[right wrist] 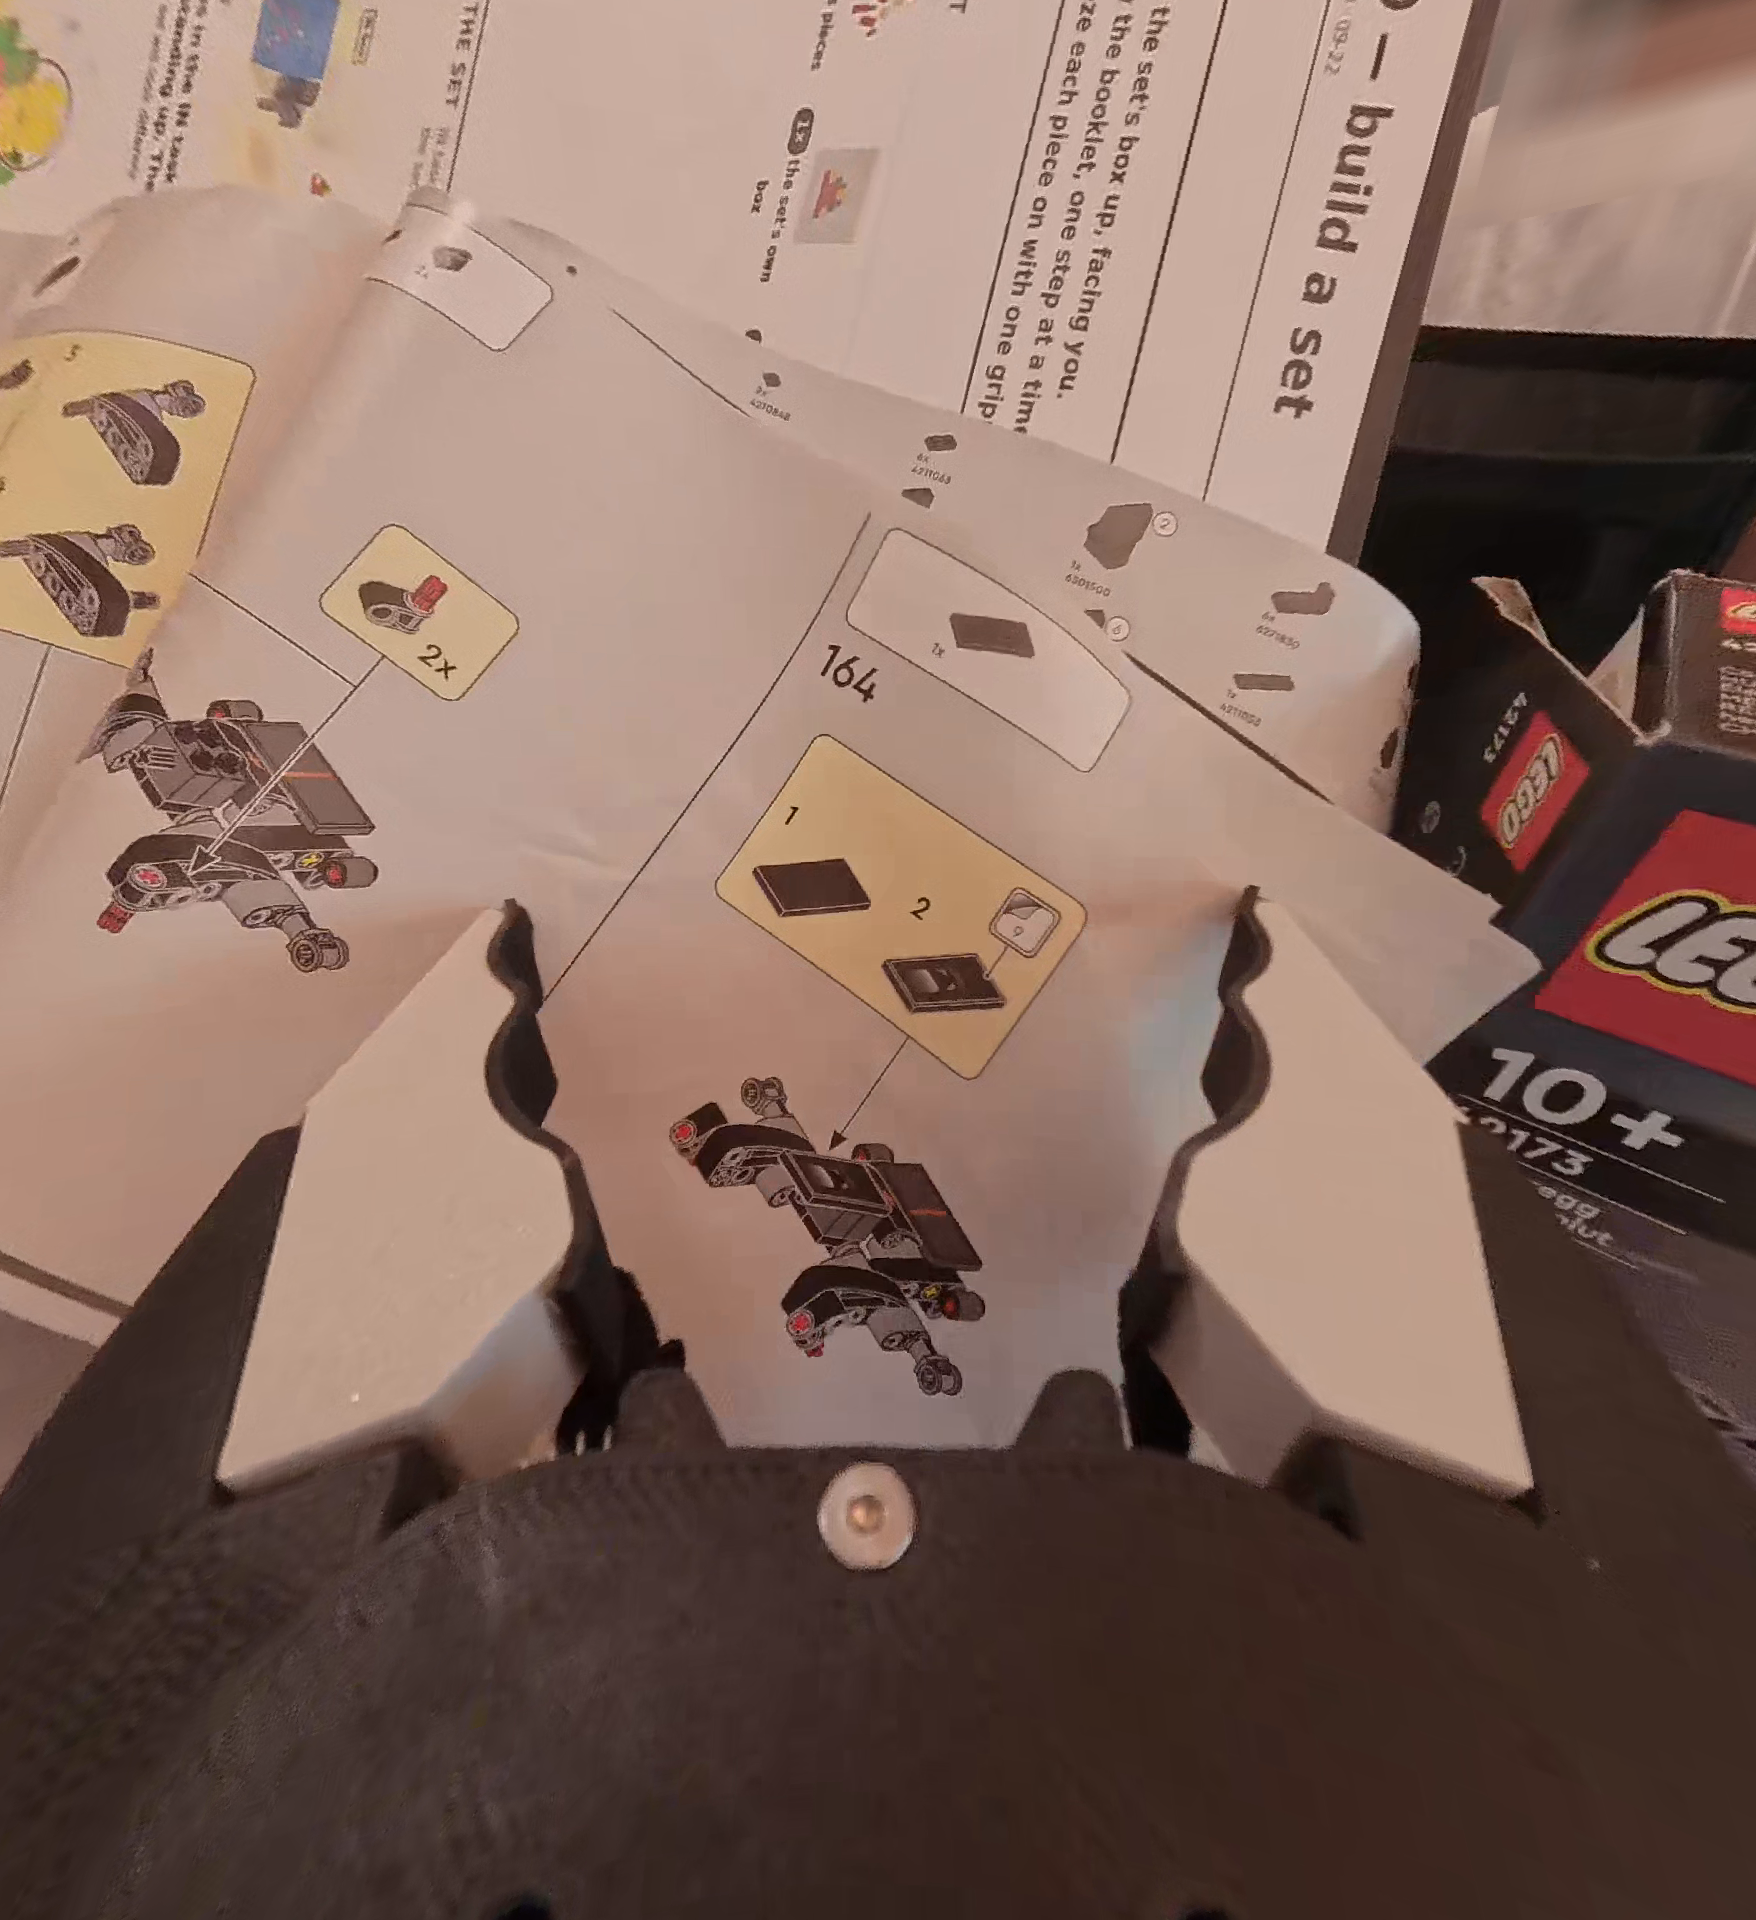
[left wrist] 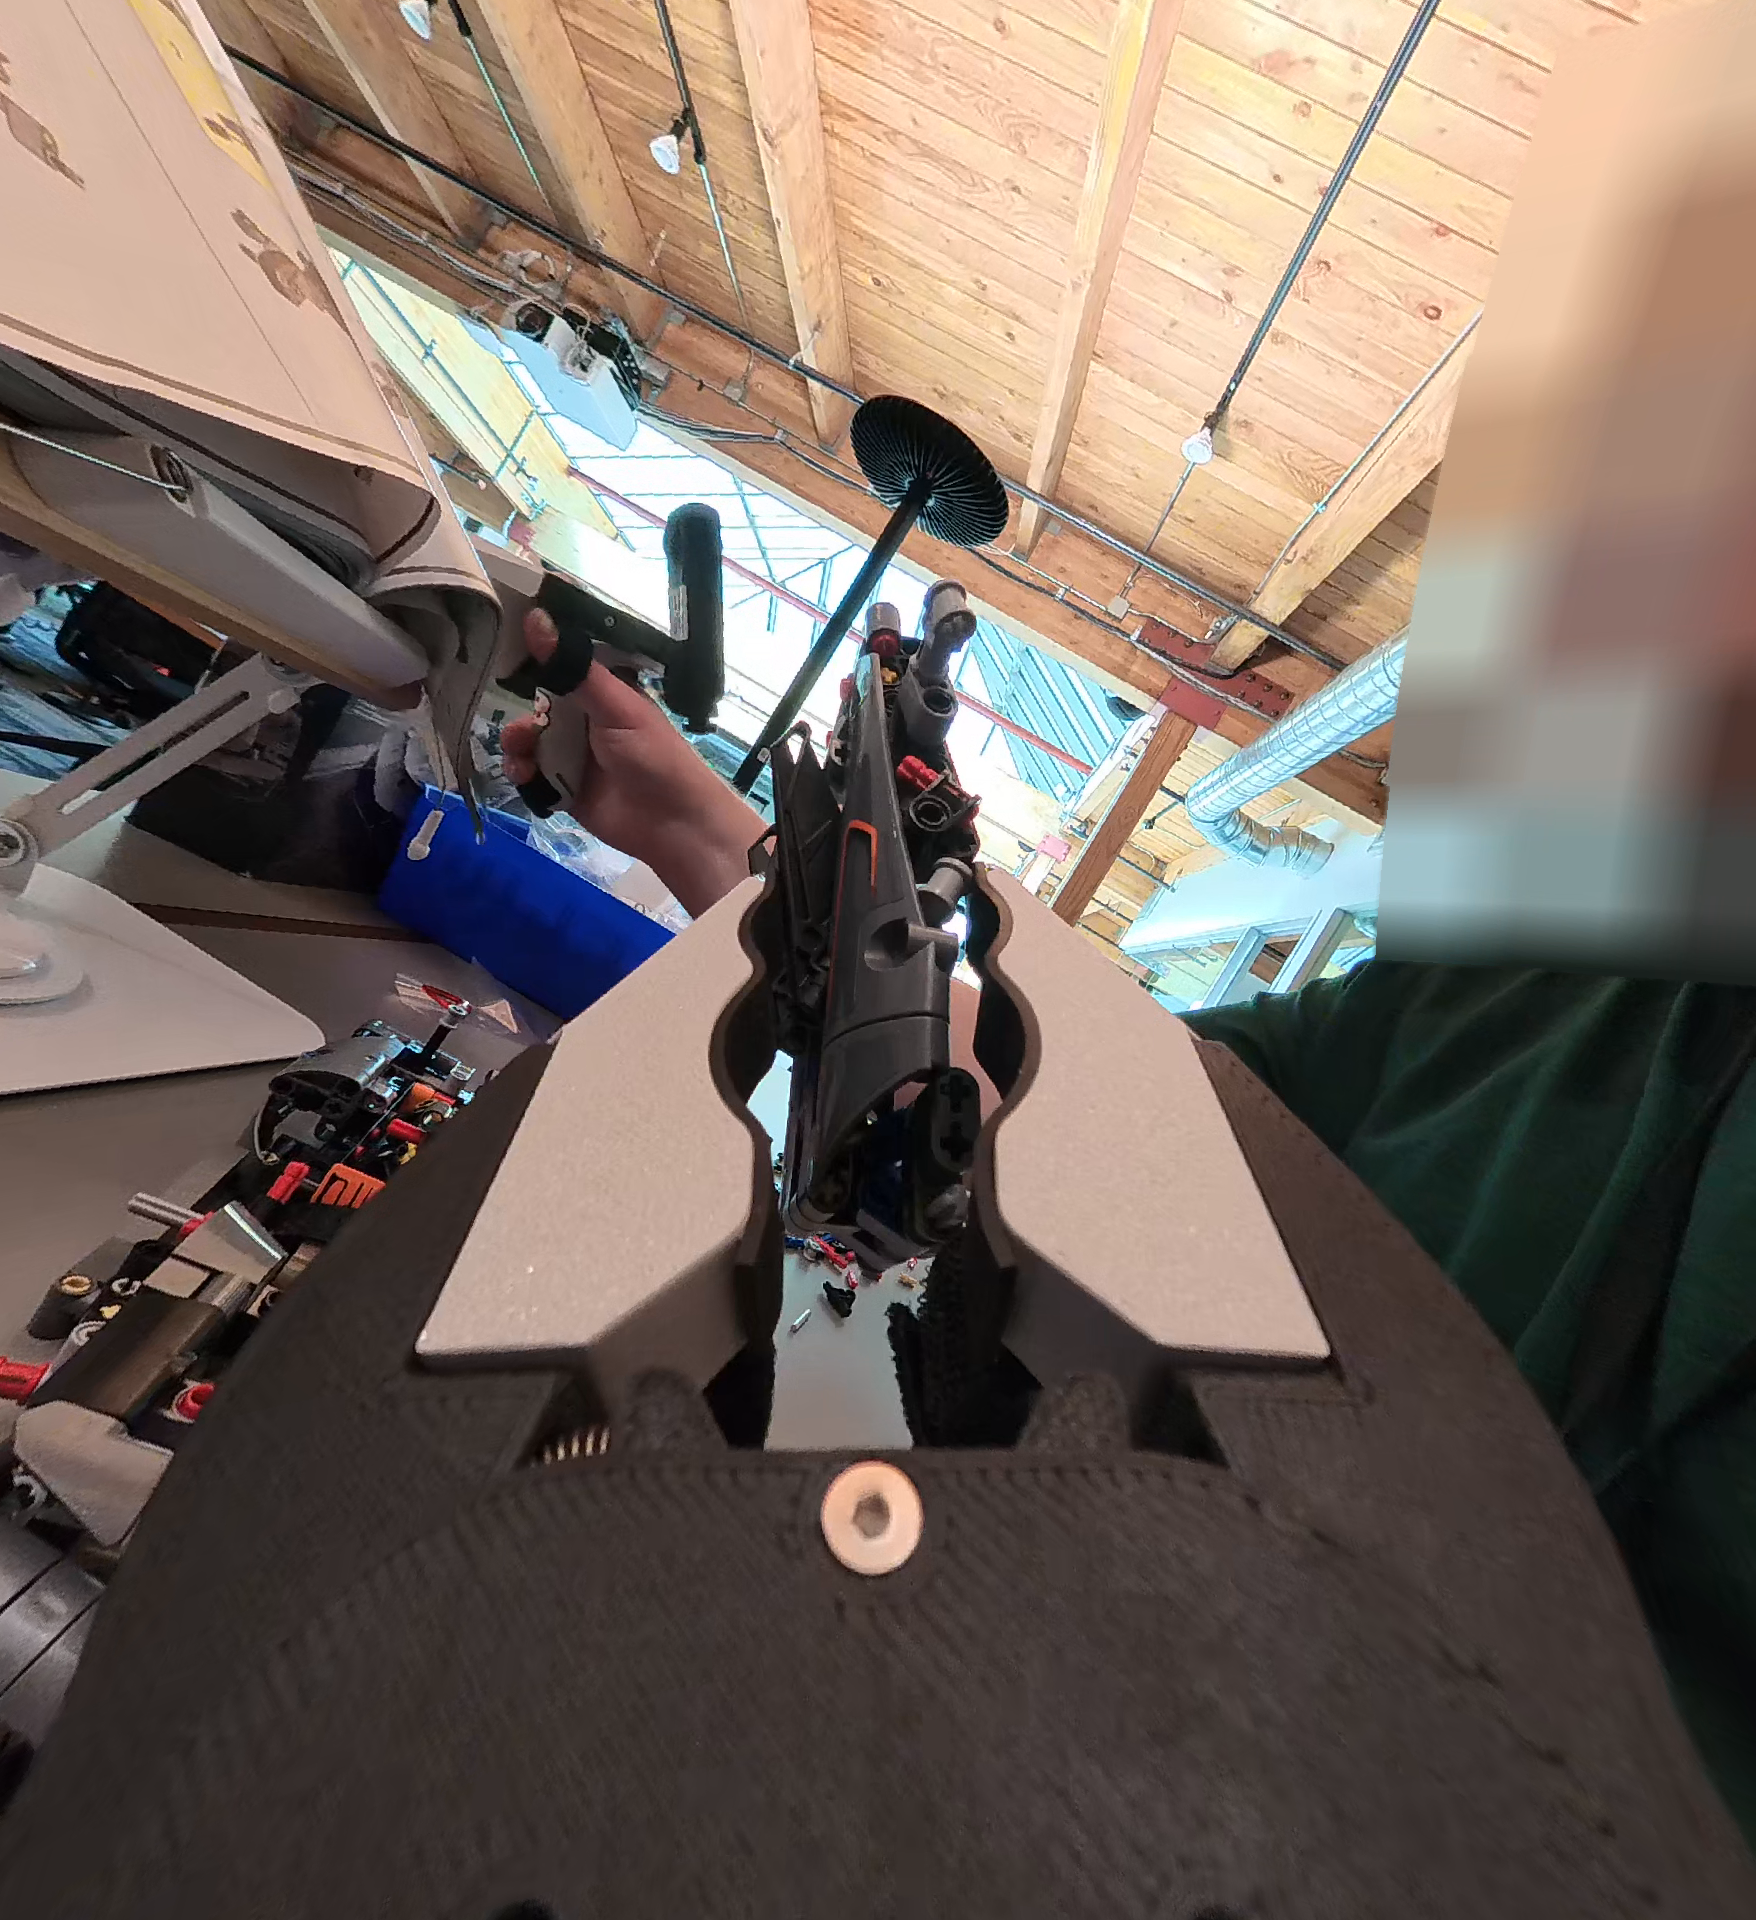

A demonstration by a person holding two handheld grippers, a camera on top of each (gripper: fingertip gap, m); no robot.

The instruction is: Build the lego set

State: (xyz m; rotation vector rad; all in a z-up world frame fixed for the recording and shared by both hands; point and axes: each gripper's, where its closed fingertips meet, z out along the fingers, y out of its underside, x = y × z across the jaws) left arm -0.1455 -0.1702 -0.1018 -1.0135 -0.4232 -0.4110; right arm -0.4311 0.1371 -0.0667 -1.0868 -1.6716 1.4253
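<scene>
1. The left gripper is tilted upward toward the wooden plank ceiling, and its two grey fingers are clamped on a dark grey lego assembly that stands up between them
2. That assembly carries an orange stripe, red pins and grey connectors, and a long black axle rises from it to a black ribbed disc at the far end
3. On the left of the left wrist view, a hand holds the black handle of the other gripper next to the edge of a raised board draped with the instruction booklet
4. Below it sit a blue bin and, nearer on the grey table, a scatter of loose lego parts in black, red and orange; a green sleeve fills the right side
5. The right gripper has its white fingers spread wide apart with nothing between them, pointing at the open booklet
6. The booklet's pages curl upward and show build-step drawings in yellow panels; behind it stands a printed sheet
7. At the right of the right wrist view lies the dark lego box with its red logo, flap open
</scene>
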